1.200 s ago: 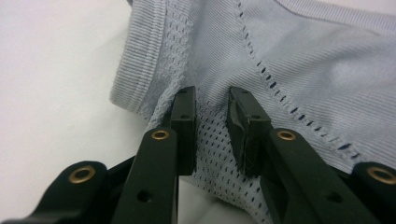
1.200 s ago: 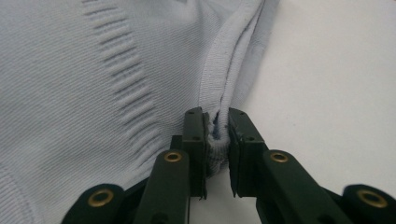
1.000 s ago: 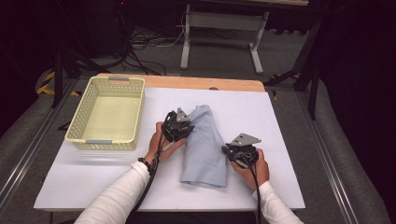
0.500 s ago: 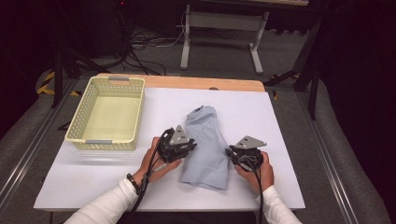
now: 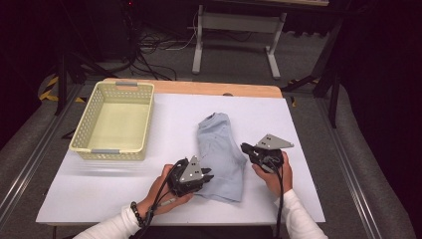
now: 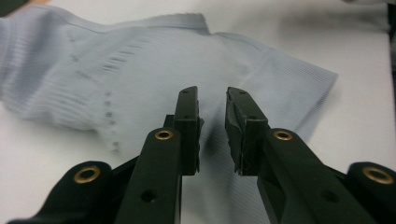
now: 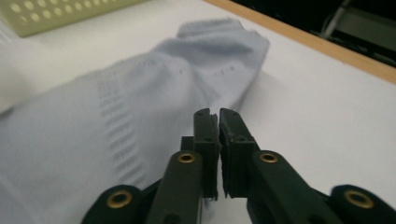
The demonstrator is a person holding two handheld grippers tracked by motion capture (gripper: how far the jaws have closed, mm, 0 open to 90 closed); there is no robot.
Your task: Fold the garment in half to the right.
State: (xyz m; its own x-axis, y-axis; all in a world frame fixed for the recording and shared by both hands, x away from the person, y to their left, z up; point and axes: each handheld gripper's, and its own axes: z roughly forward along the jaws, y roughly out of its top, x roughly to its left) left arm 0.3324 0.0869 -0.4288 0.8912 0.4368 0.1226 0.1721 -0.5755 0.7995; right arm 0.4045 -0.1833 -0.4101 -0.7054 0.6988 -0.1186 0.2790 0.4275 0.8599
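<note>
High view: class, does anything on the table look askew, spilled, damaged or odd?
Little stands out. The folded pale blue shirt lies slightly slanted and rumpled on the white table, its collar end bunched. The yellow basket sits upright and empty. Nothing looks spilled or damaged.

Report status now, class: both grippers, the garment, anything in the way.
Left gripper slightly open, nothing between the jaws. Right gripper just closed, empty. Folded blue shirt flat on table. Basket well aside.
</note>
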